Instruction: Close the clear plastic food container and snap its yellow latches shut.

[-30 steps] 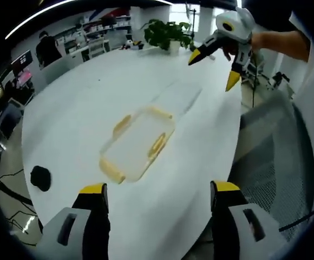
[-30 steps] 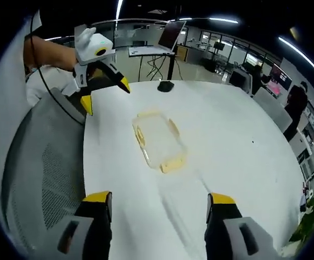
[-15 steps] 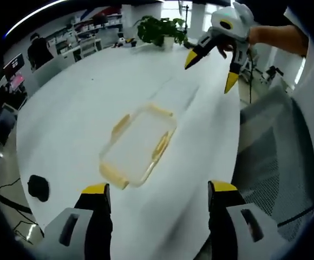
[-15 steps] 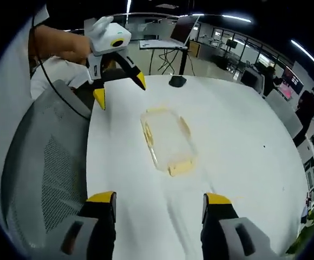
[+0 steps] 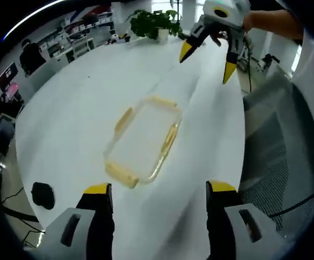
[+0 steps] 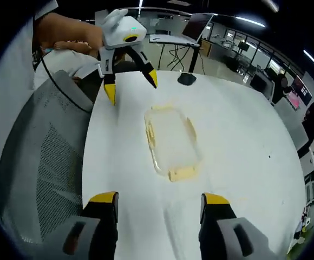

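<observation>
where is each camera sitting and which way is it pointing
Left gripper view: rides the left claw, looking along the white table at the clear container; its own jaws show, and the right claw in a hand.
Right gripper view: rides the right claw, facing the container from the opposite end; its own jaws show, and the left claw in a hand.
Shared: container, table, each other's claw, a mesh chair.

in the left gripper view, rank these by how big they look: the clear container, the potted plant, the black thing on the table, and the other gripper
1. clear container, clearly largest.
2. right gripper, held above the table's far end.
3. potted plant, close to it in apparent size; it is far off, so this order is unsure.
4. black object near the table edge, smallest.
</observation>
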{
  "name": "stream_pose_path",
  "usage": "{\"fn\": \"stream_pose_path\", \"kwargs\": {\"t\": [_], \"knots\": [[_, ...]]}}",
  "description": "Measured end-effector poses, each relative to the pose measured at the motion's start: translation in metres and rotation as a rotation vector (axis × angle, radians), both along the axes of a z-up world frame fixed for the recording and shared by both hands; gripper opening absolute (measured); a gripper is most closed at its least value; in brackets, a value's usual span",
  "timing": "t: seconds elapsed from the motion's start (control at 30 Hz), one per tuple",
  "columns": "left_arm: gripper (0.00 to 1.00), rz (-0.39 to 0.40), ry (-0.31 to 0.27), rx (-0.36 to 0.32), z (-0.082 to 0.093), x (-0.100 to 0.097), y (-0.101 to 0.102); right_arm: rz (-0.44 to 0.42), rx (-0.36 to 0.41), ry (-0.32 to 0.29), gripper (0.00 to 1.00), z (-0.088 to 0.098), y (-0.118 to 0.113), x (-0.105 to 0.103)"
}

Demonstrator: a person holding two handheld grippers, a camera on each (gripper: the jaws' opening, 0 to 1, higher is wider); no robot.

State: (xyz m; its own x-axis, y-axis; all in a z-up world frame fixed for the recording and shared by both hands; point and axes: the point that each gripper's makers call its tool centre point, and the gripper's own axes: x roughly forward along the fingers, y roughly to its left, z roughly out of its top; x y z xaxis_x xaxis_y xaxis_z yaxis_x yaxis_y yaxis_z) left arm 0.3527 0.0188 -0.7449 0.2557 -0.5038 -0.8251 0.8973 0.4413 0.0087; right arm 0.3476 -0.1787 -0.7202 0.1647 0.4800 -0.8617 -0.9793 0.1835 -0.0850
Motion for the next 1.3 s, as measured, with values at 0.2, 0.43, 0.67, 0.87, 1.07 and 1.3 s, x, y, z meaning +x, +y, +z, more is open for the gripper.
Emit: {"fn": "stream_pose_path", "kwargs": {"t": [0.2, 0.43, 0.67, 0.87, 1.07, 1.3], "knots": [[0.66, -0.028, -0.006, 0.023, -0.004, 0.006, 0.002, 0.031, -0.012, 0.002, 0.57, -0.002, 0.007, 0.007], [0.66, -0.079, -0.003, 0.066, -0.013, 0.013, 0.006, 0.06, -0.015, 0.004, 0.59, -0.006, 0.018, 0.017], [0.65, -0.114, -0.002, 0.092, -0.018, 0.018, 0.008, 0.091, -0.038, 0.006, 0.58, -0.014, 0.021, 0.025], [0.65, -0.153, -0.001, 0.114, -0.021, 0.024, 0.008, 0.118, -0.062, 0.019, 0.57, -0.022, 0.023, 0.031], [0.63, -0.193, -0.003, 0.156, -0.026, 0.031, 0.012, 0.144, -0.077, 0.023, 0.57, -0.029, 0.028, 0.035], [0.6, -0.21, -0.01, 0.156, -0.027, 0.039, 0.01, 0.153, -0.088, 0.041, 0.57, -0.039, 0.03, 0.041]]}}
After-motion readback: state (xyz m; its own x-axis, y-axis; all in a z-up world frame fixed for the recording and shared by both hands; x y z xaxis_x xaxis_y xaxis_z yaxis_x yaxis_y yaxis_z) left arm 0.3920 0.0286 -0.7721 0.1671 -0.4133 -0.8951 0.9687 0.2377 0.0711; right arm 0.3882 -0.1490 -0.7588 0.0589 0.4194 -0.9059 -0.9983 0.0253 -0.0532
